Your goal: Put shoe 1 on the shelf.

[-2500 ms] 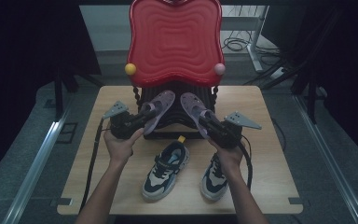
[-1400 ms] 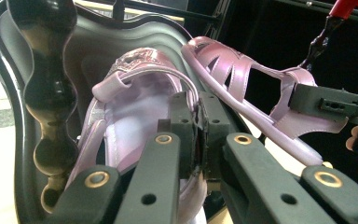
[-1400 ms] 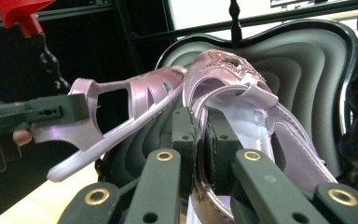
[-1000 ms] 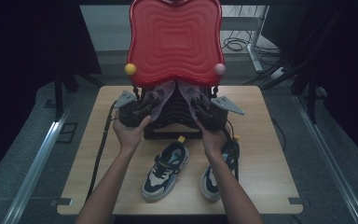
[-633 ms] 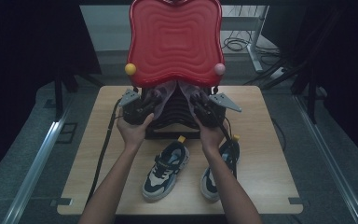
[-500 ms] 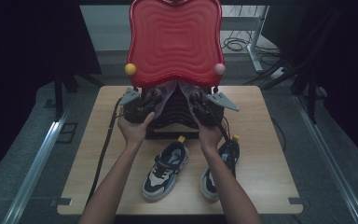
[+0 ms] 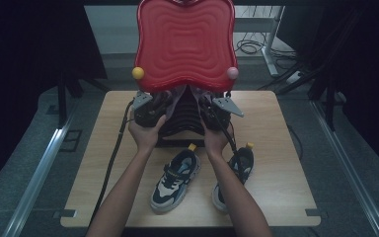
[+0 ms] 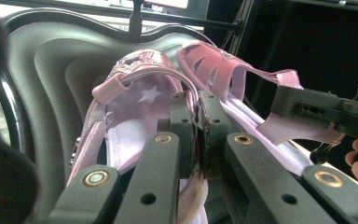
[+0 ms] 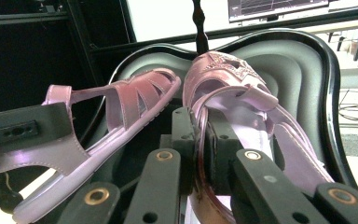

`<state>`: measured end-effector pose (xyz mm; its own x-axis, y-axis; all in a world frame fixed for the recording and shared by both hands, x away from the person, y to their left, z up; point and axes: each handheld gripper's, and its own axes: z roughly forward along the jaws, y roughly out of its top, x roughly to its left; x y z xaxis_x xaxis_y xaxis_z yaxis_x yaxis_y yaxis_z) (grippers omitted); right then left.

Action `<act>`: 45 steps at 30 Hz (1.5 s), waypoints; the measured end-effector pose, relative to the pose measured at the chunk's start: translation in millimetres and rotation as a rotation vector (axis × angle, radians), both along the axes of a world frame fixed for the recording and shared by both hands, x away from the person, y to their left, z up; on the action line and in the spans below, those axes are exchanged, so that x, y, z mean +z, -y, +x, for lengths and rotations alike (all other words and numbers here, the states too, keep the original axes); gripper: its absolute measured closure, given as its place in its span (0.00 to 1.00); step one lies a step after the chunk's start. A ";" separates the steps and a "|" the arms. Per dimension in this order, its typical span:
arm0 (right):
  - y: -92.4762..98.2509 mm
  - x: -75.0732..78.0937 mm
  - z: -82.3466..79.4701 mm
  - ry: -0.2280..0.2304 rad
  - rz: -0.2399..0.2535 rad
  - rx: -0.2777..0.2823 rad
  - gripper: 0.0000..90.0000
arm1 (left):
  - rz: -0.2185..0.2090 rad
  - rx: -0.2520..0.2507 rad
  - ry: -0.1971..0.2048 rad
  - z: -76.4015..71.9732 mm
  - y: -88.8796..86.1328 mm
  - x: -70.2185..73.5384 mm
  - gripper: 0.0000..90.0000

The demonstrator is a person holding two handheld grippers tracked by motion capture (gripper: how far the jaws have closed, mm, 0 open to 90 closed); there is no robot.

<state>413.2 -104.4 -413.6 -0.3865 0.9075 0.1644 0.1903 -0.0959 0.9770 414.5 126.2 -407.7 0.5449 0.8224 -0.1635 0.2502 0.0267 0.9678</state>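
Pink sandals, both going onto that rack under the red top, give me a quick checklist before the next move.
1. Left gripper clamped on the side edge of its pink sandal: ok.
2. Right gripper clamped on the edge of the other pink sandal: ok.
3. The two sandals apart, not tangled: ok, a gap shows between them in the right gripper view.
4. Sneakers on the table lie out of the way, nearer the person: ok.
5. Free shelf on the black rack beneath the red top: cannot tell, hidden.
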 end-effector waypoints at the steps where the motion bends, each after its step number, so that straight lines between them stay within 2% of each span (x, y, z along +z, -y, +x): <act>1: -2.2 -2.9 1.4 -0.004 -0.005 -0.001 0.93 | 0.020 0.000 0.004 -0.9 1.9 -1.1 0.96; 9: -8.6 -12.3 2.7 -0.011 -0.046 -0.001 0.92 | 0.064 -0.001 -0.006 -5.0 4.2 -11.1 0.95; 10: -7.8 -14.8 2.5 -0.032 -0.054 0.007 0.92 | 0.071 -0.005 -0.010 -6.1 5.8 -14.7 0.95; 15: -7.8 -19.4 2.0 -0.043 -0.084 0.005 0.90 | 0.081 -0.015 -0.034 -6.9 7.9 -23.0 0.93; 19: -7.4 -19.8 0.8 -0.048 -0.094 0.017 0.86 | 0.078 -0.020 -0.046 -6.3 8.6 -26.3 0.86; 22: -6.1 -17.5 -0.8 -0.052 -0.096 0.023 0.82 | 0.075 -0.026 -0.055 -6.1 7.9 -26.5 0.78; 26: -4.1 -15.3 -2.9 -0.075 -0.093 0.065 0.77 | 0.067 -0.040 -0.064 -8.3 7.3 -25.2 0.69; 31: 2.1 -11.9 -7.4 -0.080 -0.092 0.075 0.71 | 0.065 -0.053 -0.063 -13.4 6.0 -21.4 0.65; 36: 9.2 -8.5 -11.2 -0.093 -0.045 0.095 0.66 | 0.051 -0.068 -0.078 -16.5 1.8 -18.0 0.62; 40: 11.1 -5.2 -15.3 -0.103 -0.037 0.127 0.63 | 0.065 -0.065 -0.082 -21.5 -2.3 -13.6 0.59; 42: 11.2 -3.3 -18.4 -0.110 -0.036 0.159 0.60 | 0.062 -0.073 -0.104 -24.1 -5.4 -11.0 0.57; 45: 11.7 -2.6 -22.1 -0.116 -0.045 0.196 0.59 | 0.064 -0.078 -0.107 -28.0 -8.3 -8.2 0.56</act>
<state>391.1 -116.1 -416.2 -0.5367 0.8247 0.1785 0.3120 -0.0026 0.9501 386.4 134.6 -416.0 0.5894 0.7891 -0.1727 0.3510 -0.0576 0.9346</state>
